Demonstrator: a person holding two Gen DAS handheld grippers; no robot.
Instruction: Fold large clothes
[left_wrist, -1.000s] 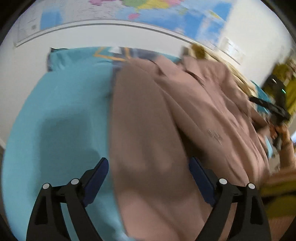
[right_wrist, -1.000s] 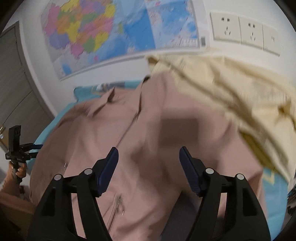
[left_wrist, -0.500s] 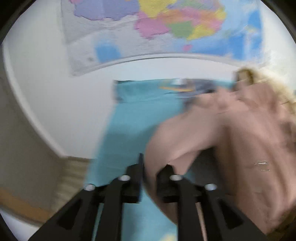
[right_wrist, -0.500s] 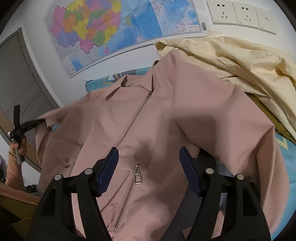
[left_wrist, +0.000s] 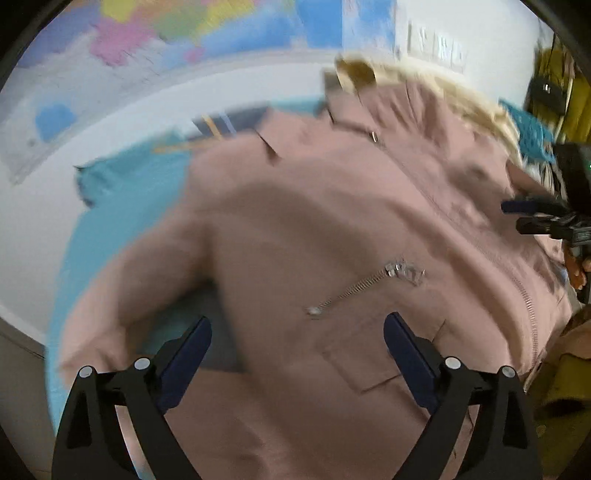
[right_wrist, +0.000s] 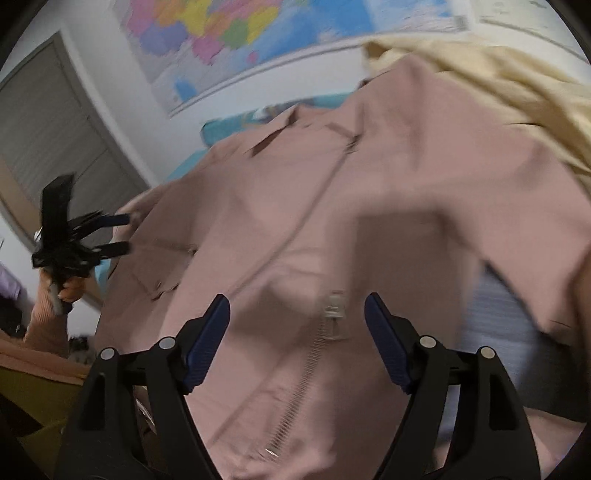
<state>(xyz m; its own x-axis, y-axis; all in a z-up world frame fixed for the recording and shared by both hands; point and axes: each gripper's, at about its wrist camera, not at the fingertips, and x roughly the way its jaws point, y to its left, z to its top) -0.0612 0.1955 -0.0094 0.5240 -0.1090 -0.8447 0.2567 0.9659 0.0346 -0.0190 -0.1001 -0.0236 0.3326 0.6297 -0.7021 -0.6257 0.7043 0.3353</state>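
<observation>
A dusty-pink zip-front jacket (left_wrist: 332, 229) lies spread face up on a turquoise sheet (left_wrist: 122, 199), filling most of both wrist views. Both views are smeared by motion blur, so fine detail is uncertain.

In the left wrist view, the left gripper (left_wrist: 297, 343) hangs over the jacket's lower front, its fingers (left_wrist: 184, 354) spread wide and opening further, with nothing pinched between them; only flat cloth lies below the gap. A slanted pocket zipper (left_wrist: 362, 286) sits just above the gap, toward 12 o'clock. One sleeve (left_wrist: 122, 295) bends out toward 9 o'clock, its cuff near the left finger. The collar (left_wrist: 306, 129) lies at 12 o'clock, and the main front zipper (left_wrist: 491, 254) runs down the 3 o'clock side. The right gripper (left_wrist: 532, 216) shows at the 3 o'clock edge, over the jacket's far side.

In the right wrist view, the right gripper (right_wrist: 297, 338) hovers over the middle of the jacket (right_wrist: 332, 221), fingers (right_wrist: 207, 343) apart and widening, gripping nothing. The front zipper's pull (right_wrist: 334, 314) lies in the gap between them. The other sleeve (right_wrist: 498, 206) is folded across the body at 2 o'clock. A pale yellow garment (right_wrist: 498, 77) is heaped at 1 o'clock, touching the jacket's shoulder. The left gripper (right_wrist: 122, 234) appears at 9 o'clock by the jacket's edge, held by a hand (right_wrist: 64, 286). A coloured wall map (right_wrist: 240, 40) hangs at 12 o'clock, and a grey door (right_wrist: 48, 140) stands at 10 o'clock.
</observation>
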